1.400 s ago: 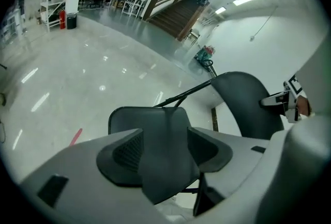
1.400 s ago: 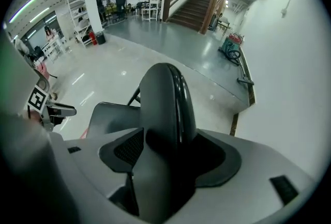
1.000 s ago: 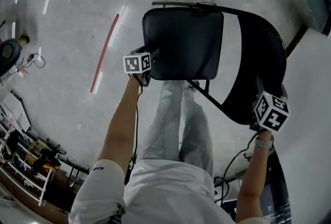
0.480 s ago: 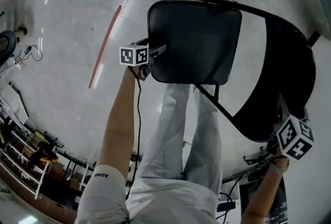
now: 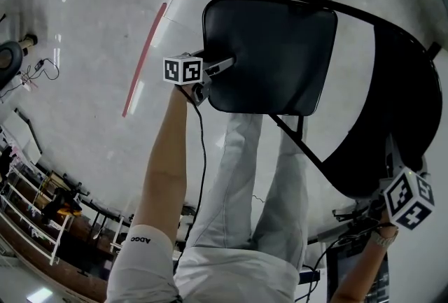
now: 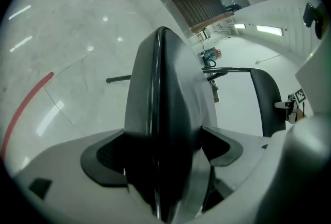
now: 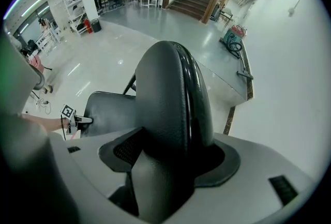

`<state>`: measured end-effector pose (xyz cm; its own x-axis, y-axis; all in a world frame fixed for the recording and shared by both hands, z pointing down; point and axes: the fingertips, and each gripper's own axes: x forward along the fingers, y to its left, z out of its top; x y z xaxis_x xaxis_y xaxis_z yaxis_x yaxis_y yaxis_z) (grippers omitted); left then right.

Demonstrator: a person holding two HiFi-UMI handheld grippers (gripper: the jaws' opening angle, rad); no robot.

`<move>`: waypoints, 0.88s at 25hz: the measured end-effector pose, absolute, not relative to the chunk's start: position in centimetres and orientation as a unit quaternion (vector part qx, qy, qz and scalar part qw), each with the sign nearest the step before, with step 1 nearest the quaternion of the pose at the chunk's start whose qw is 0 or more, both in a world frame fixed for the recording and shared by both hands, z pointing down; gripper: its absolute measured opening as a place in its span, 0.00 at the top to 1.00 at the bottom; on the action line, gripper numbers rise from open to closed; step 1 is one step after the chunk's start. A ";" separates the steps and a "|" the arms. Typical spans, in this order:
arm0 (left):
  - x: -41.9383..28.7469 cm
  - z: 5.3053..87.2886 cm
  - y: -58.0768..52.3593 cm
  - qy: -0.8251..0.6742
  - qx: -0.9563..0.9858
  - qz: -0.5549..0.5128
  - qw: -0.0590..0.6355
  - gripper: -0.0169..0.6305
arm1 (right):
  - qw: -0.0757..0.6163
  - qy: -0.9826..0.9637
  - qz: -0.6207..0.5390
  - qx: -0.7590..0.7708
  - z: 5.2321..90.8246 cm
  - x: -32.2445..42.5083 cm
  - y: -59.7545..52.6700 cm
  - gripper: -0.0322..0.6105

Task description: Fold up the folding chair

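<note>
Here the chair (image 5: 402,92) stands unfolded on the floor (image 5: 91,29). The left gripper (image 5: 220,67) has its fingers spread wide astride the seat (image 5: 269,50), whose side edge fills the gap between them. The right gripper (image 7: 173,153), pointing steeply down, has its fingers clamped on the top of the backrest (image 7: 176,88). The person's legs (image 5: 245,182) stand just beside the seat.

Left arm (image 5: 164,161) is stretched forward, bare forearm nearly straight. The left gripper (image 5: 225,65) angles downward, jaws spread wide with the chair seat (image 5: 273,50) edge between them, not clamped. The right arm (image 5: 364,273) shows only at frame edge, wrist (image 5: 379,241) bent. The right gripper (image 5: 392,172) points steeply down, jaws closed on the top of the backrest (image 5: 399,99).
</note>
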<state>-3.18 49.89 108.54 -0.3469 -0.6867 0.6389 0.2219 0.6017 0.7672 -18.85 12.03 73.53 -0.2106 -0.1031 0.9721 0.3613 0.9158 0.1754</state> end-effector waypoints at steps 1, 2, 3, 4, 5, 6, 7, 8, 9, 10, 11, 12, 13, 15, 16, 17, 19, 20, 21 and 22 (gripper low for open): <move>-3.1 108.5 49.9 -0.706 0.164 -0.415 0.550 0.31 | 0.622 -0.755 -0.187 -0.086 73.5 -18.8 12.1 0.51; -3.0 108.5 49.9 -0.703 0.165 -0.416 0.553 0.31 | 0.623 -0.755 -0.187 -0.086 73.5 -18.8 12.1 0.51; -3.0 108.5 49.9 -0.699 0.167 -0.417 0.556 0.31 | 0.623 -0.755 -0.187 -0.086 73.6 -18.8 12.1 0.51; -3.0 108.5 50.0 -0.696 0.168 -0.417 0.559 0.31 | 0.623 -0.754 -0.187 -0.086 73.7 -18.8 12.1 0.51; -3.0 108.5 50.0 -0.695 0.168 -0.416 0.562 0.31 | 0.624 -0.754 -0.186 -0.087 73.8 -18.9 11.9 0.51; -3.1 108.4 50.0 -0.694 0.168 -0.416 0.563 0.31 | 0.624 -0.754 -0.184 -0.088 73.9 -19.0 11.8 0.51; -3.1 108.3 49.9 -0.694 0.166 -0.414 0.565 0.31 | 0.625 -0.754 -0.182 -0.090 74.0 -19.1 11.7 0.51; -3.0 108.2 49.9 -0.694 0.163 -0.413 0.566 0.31 | 0.626 -0.753 -0.179 -0.092 74.1 -19.1 11.6 0.51; -2.9 108.1 49.9 -0.694 0.160 -0.413 0.567 0.31 | 0.627 -0.753 -0.178 -0.094 74.1 -19.2 11.6 0.51; -2.8 107.9 49.9 -0.694 0.157 -0.412 0.569 0.31 | 0.628 -0.752 -0.177 -0.096 74.2 -19.3 11.6 0.51; -2.8 107.8 49.9 -0.694 0.155 -0.412 0.570 0.31 | 0.628 -0.752 -0.177 -0.097 74.2 -19.4 11.5 0.51; -2.8 107.6 49.9 -0.694 0.154 -0.410 0.571 0.31 | 0.628 -0.752 -0.176 -0.098 74.2 -19.4 11.4 0.51; -2.8 107.4 49.9 -0.696 0.153 -0.408 0.571 0.31 | 0.629 -0.752 -0.174 -0.097 74.2 -19.4 11.4 0.51; -2.8 106.9 50.1 -0.698 0.157 -0.401 0.572 0.31 | 0.629 -0.752 -0.171 -0.095 74.0 -19.2 11.6 0.51; -3.0 106.5 50.1 -0.698 0.162 -0.398 0.573 0.31 | 0.629 -0.752 -0.171 -0.093 73.8 -19.2 11.7 0.51; -3.1 106.0 49.9 -0.697 0.168 -0.395 0.575 0.31 | 0.629 -0.753 -0.171 -0.092 73.4 -19.3 11.7 0.51; -3.6 104.5 48.9 -0.696 0.178 -0.386 0.579 0.31 | 0.628 -0.754 -0.172 -0.091 72.7 -19.7 10.8 0.51; -3.9 103.7 48.0 -0.696 0.180 -0.380 0.582 0.31 | 0.628 -0.754 -0.172 -0.092 72.3 -20.0 10.0 0.51; -4.2 102.8 47.1 -0.696 0.183 -0.373 0.586 0.31 | 0.629 -0.753 -0.169 -0.092 71.8 -20.2 9.1 0.51; -4.4 101.9 46.1 -0.695 0.185 -0.367 0.590 0.31 | 0.630 -0.753 -0.165 -0.094 71.3 -20.4 8.3 0.51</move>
